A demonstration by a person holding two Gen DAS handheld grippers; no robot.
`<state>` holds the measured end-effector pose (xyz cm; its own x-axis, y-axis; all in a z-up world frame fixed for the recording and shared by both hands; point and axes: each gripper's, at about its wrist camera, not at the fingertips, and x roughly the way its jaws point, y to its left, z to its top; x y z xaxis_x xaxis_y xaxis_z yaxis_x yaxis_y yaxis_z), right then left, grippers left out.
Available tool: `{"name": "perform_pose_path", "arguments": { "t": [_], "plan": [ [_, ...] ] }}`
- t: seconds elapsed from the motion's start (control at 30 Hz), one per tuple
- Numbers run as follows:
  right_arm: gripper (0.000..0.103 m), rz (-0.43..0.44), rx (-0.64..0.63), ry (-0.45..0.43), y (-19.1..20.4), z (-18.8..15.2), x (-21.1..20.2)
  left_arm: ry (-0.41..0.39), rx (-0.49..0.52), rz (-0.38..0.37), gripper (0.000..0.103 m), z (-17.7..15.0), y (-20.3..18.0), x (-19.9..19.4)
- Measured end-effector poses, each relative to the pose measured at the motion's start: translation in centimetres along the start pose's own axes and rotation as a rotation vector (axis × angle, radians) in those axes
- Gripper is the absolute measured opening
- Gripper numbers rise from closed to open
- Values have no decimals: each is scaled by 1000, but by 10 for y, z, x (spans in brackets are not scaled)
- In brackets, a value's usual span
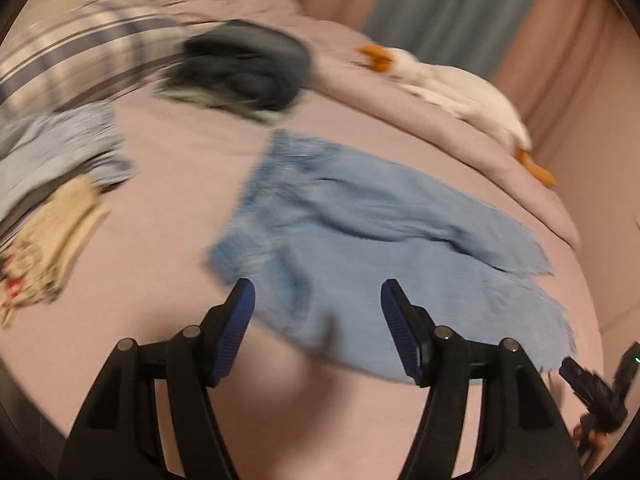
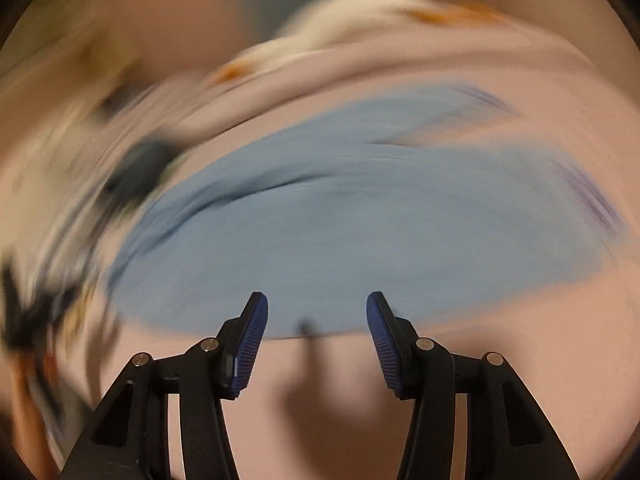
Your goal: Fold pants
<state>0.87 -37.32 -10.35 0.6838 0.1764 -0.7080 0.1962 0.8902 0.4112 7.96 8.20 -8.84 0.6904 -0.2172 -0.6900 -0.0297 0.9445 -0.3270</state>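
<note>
Light blue denim pants (image 1: 360, 248) lie spread on the pink bed sheet (image 1: 172, 184), with frayed hems toward the right. My left gripper (image 1: 318, 292) hovers above their near edge, open, with nothing between its blue pads. In the heavily blurred right wrist view the same pants (image 2: 360, 232) fill the middle. My right gripper (image 2: 317, 304) stands open over their near edge, its pads apart from the cloth. The right gripper also shows at the left wrist view's lower right edge (image 1: 592, 388).
A dark folded garment (image 1: 248, 68) lies beyond the pants. A stack of folded clothes (image 1: 60, 168) sits at the left. A white plush goose (image 1: 452, 88) rests on the rumpled blanket at the back right. Curtains (image 1: 460, 8) hang behind the bed.
</note>
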Motion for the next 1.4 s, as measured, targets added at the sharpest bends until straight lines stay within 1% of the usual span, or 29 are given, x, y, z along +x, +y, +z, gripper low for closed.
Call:
{"name": "perform_pose_path", "arguments": {
  "t": [0.1,0.13,0.2,0.27,0.37,0.4,0.43,0.47,0.5,0.53,0.6,0.67,0.7,0.73,0.83,0.87,0.93,0.97,1.0,1.03,1.07,1.13,1.17,1.23,1.27,1.3,1.33,1.37,1.4],
  "plan": [
    [52,-51,368,-91,-91,-4,-26,23,67,-70,69,3,-28,16],
    [52,-62,453,-120,-113,-7,-31,30,87,-82,69,3,-35,24],
    [52,-47,569,-180,-144,-8,-37,51,127,-73,69,0,-47,40],
    [52,-6,618,-206,-159,-1,-32,83,151,-53,69,-3,-52,55],
    [52,-27,583,-214,-161,21,-19,134,182,28,69,-14,-51,76],
    [47,-55,552,-212,-159,31,-13,168,167,54,68,-17,-43,84],
    [40,-73,532,-204,-153,36,-6,192,153,66,66,-21,-36,90],
    [19,-96,515,-192,-152,42,-2,194,149,65,63,-24,-31,92],
    [14,-111,507,-177,-153,43,2,173,164,61,63,-25,-30,89],
    [13,-107,507,-178,-157,39,-3,172,180,72,63,-25,-30,88],
    [6,-136,471,-214,-155,35,-23,180,196,85,63,-24,-29,89],
    [6,-176,460,-247,-158,24,-50,186,191,76,63,-22,-28,90],
    [5,-180,453,-241,-158,21,-56,189,193,77,64,-22,-28,91],
    [5,-213,435,-216,-157,19,-55,191,195,80,65,-22,-29,94],
    [7,-332,364,-83,-164,18,-30,188,207,86,68,-26,-35,87],
    [9,-332,375,-91,-164,20,-32,188,211,85,68,-27,-35,83],
    [27,-368,377,-146,-160,28,-42,182,209,69,70,-27,-34,74],
    [51,-432,360,-183,-155,33,-50,176,207,63,73,-26,-34,70],
    [63,-540,333,-227,-145,38,-59,164,208,67,76,-24,-34,67],
    [63,-601,300,-262,-134,41,-64,148,212,78,84,-23,-35,64],
    [63,-629,225,-296,-116,45,-67,125,220,86,86,-22,-38,62],
    [63,-571,76,-286,-80,49,-56,96,250,78,86,-18,-47,63],
    [63,-500,-11,-247,-59,49,-44,94,270,72,86,-17,-52,66],
    [63,-294,-158,-147,-19,43,-14,100,315,62,86,-15,-63,77],
    [63,-247,-211,-107,-5,39,-2,117,339,59,86,-17,-66,87],
    [63,-226,-292,-52,13,34,15,153,352,72,86,-21,-66,97],
    [63,-225,-379,14,27,25,32,217,361,99,87,-26,-62,112],
    [63,-232,-459,99,37,15,51,228,375,110,89,-32,-60,120],
    [63,-259,-552,222,45,1,75,171,407,101,89,-35,-62,114]
  ]
}}
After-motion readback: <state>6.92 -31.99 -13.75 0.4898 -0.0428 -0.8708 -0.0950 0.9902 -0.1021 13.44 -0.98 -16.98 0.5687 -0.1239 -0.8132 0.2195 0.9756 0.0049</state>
